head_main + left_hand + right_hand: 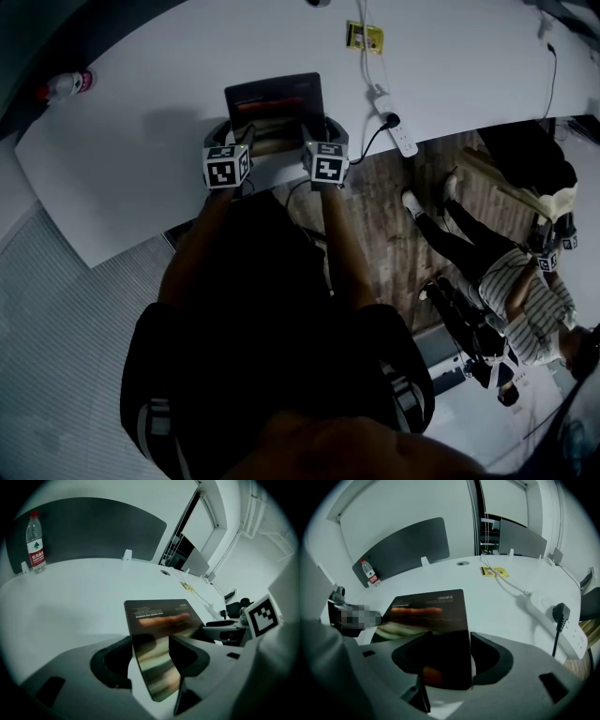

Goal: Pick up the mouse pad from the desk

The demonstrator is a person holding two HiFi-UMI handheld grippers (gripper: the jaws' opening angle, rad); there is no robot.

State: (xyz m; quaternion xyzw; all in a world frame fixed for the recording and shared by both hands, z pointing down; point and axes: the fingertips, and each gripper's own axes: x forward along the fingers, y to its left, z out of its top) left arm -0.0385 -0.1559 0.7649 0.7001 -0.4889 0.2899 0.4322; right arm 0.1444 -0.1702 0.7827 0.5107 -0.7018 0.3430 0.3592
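Office, white desk (122, 159), partition screen (405, 545), power strip (401, 131)

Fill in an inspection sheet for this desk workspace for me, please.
Surface: white desk.
Job's things: dark mouse pad lies at the desk's near edge.
Clutter: water bottle far left; yellow card at the far edge.
Grippers: left gripper and right gripper open, a near corner of the pad between each one's jaws.
Cables: power strip with a black plug; white cable runs past the card.
Surroundings: dark partition behind; seated person at right.

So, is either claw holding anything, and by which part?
Nothing is held. The left claw and right claw stand open around the near edge of the mouse pad.
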